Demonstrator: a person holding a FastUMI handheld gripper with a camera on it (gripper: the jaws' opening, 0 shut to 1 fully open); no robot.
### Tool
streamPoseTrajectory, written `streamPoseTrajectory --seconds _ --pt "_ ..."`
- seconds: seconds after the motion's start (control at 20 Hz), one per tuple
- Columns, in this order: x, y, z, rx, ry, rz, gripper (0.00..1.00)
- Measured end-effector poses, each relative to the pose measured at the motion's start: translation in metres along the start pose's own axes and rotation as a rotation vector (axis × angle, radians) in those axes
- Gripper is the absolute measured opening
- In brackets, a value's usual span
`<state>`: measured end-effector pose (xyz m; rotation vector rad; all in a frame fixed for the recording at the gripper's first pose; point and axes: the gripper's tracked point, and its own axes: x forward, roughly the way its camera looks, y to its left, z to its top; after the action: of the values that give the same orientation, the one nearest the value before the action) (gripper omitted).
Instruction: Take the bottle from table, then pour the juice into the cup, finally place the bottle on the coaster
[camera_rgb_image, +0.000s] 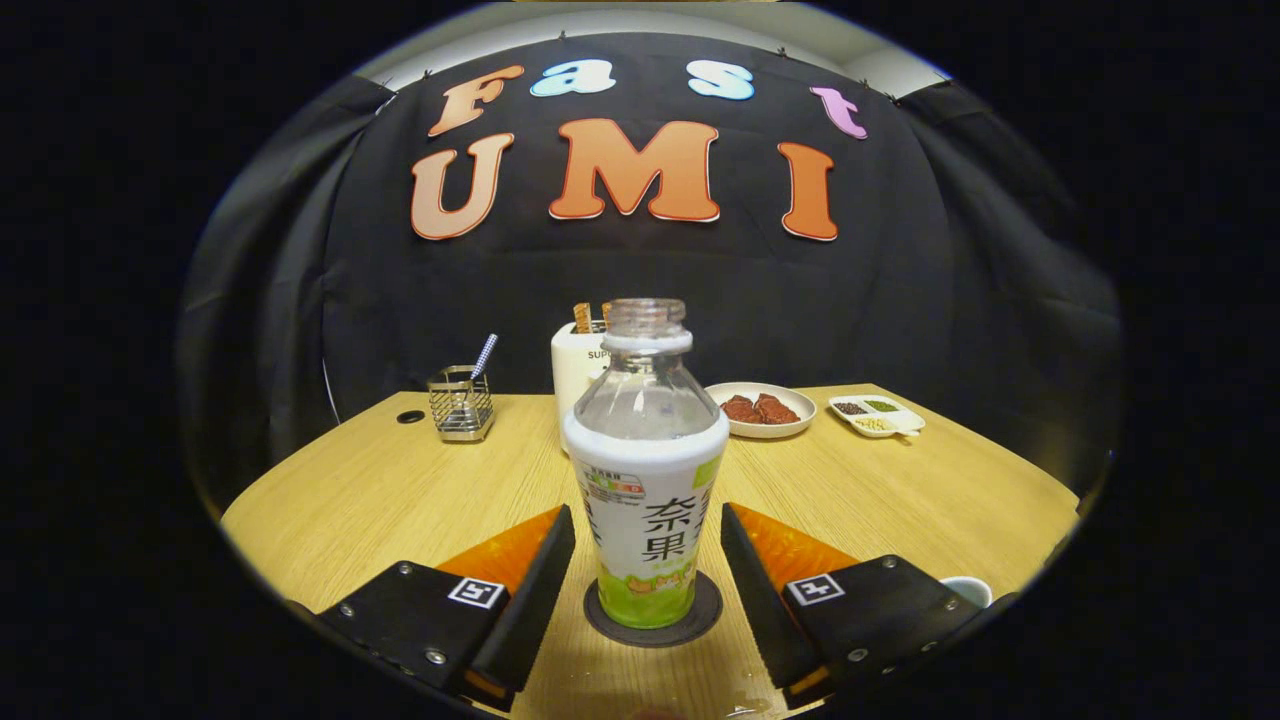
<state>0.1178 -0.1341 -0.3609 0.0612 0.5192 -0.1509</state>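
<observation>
A clear bottle (645, 490) with a white and green label and no cap stands upright on a dark round coaster (652, 612) on the wooden table (380, 500). It stands between the fingers of my gripper (648, 535), which is open; a gap shows on each side of the bottle, so neither finger touches it. The rim of a white cup (968, 590) peeks out just behind the right finger.
Beyond the bottle, at the back of the table, stand a white toaster (578, 372) with bread, a wire holder (461, 403) with a utensil, a plate of brown food (761, 409) and a small divided dish (877, 415).
</observation>
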Motion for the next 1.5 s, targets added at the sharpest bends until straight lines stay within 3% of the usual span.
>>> streamPoseTrajectory --seconds 0.45,0.65,0.85,1.2,1.5 --pt "-0.099 0.005 0.079 0.038 -0.195 -0.005 0.91" --pt "-0.155 0.032 0.132 0.082 -0.295 0.059 0.92" --pt "-0.194 0.052 0.168 0.048 -0.363 0.086 0.92" --pt "-0.226 0.085 0.221 -0.021 -0.485 0.141 0.92" --pt "-0.24 0.099 0.24 -0.026 -0.479 0.163 0.93"
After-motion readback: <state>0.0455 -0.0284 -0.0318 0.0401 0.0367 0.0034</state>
